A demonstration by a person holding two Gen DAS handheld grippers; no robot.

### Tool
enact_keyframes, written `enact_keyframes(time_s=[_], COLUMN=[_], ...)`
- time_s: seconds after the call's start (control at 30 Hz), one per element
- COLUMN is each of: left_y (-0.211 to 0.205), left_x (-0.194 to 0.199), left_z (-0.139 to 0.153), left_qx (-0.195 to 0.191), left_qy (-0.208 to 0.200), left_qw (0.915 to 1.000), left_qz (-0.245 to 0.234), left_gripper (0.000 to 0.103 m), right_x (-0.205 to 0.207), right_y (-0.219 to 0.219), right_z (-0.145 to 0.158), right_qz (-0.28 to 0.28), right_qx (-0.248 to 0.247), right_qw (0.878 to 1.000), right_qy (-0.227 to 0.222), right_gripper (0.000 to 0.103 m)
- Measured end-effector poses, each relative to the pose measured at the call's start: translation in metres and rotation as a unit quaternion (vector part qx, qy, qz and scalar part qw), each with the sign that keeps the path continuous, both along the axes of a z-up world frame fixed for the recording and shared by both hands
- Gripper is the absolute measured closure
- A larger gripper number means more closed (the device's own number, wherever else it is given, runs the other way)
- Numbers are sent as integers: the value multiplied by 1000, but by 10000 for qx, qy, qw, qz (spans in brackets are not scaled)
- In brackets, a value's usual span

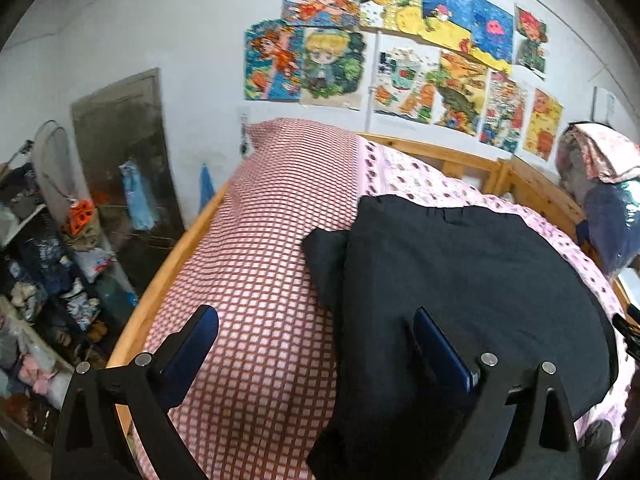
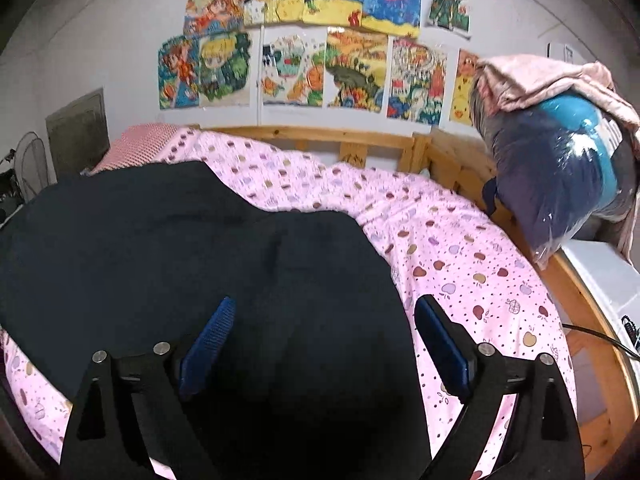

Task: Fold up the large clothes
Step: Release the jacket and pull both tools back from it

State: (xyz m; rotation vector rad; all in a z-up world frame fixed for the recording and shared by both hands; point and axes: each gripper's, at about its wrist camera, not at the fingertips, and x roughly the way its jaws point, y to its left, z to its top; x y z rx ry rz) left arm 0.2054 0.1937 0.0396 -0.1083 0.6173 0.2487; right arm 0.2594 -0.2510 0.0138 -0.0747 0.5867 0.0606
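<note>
Lying on the pink sheet (image 2: pixel 460 248), the dark garment (image 1: pixel 460 272) is seen toward 2 o'clock of the left gripper (image 1: pixel 316 320), held wide and empty; the right gripper (image 2: pixel 324 312) is likewise spread wide above it.

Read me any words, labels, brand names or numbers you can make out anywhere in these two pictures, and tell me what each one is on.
No text can be read in either view.
Colourful children's drawings taped to the white wall: pictures only, any lettering too blurred.
White paper notice high on the wall at right: too small to read.
Black garment spread on the bed: no visible label.
Clear plastic bag of blue bedding: no legible print.
</note>
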Motion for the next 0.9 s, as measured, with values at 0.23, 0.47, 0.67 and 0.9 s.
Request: enact_keyframes(time_s=[0.23,0.47,0.67,0.9], left_y=[-25,-57,-82,-109], left_x=[-21,-44,-67,-90], left_z=[8,19,31,34], left_qx=[167,309,237,262], left_qy=[-118,-321,-537,-697], left_qw=[9998,9981,9954,9909], left_qz=[-4,-417,-758,-1125], left_gripper=[5,5,5,4], right_x=[-30,-48,-70,-100], right_y=[7,9,11,15], right_z=[12,16,21,26], right_qz=[191,247,308,360], right_qx=[196,596,838,961], right_qw=[9990,9964,9937,9919], right_qy=[-354,-544,-674,-744], right_gripper=[12,12,11,10])
